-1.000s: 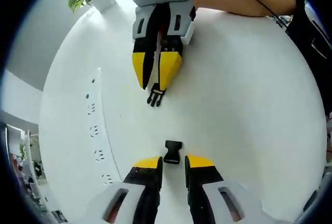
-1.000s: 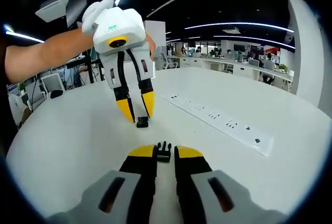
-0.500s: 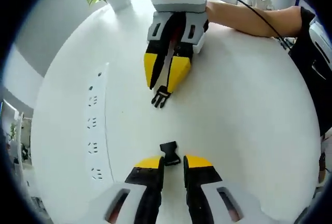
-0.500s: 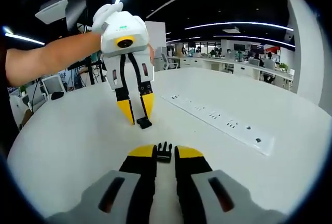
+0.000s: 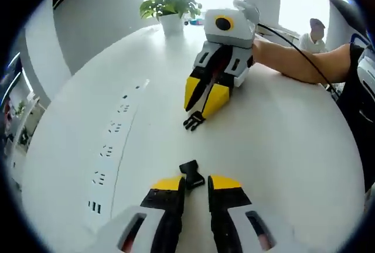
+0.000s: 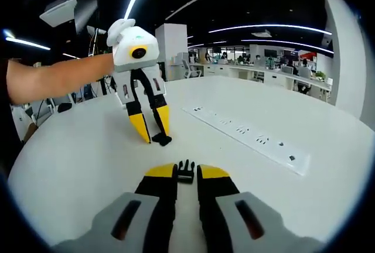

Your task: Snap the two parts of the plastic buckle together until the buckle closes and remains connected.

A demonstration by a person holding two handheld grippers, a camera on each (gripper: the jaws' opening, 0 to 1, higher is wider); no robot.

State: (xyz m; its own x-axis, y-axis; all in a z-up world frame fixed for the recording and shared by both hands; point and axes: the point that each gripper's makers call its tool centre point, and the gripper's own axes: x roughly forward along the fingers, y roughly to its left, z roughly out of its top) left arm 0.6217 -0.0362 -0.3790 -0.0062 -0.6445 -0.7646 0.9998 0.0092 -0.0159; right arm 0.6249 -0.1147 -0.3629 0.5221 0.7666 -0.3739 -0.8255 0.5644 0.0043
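On the white round table (image 5: 281, 153), the black socket half (image 5: 191, 174) of the buckle sits a little askew between the yellow tips of my left gripper (image 5: 197, 184), which is shut on it. Farther off, my right gripper (image 5: 198, 113) holds the black pronged half (image 5: 194, 122), prongs pointing toward me and low over the table. In the right gripper view, the pronged half (image 6: 186, 173) is pinched between my right gripper (image 6: 187, 172) tips. Beyond it, my left gripper (image 6: 151, 133) leans over the socket half (image 6: 162, 140), which touches the table. The two halves are apart.
A long recessed socket strip (image 5: 114, 147) (image 6: 246, 133) runs along the table beside the work spot. A potted plant (image 5: 171, 4) stands at the far edge. A person's forearm (image 5: 299, 65) (image 6: 53, 80) and a black cable reach in behind each gripper.
My left gripper has tipped from pointing straight down to a slant, staying over the same spot. The socket half has turned slightly between its tips. My right gripper has stayed still.
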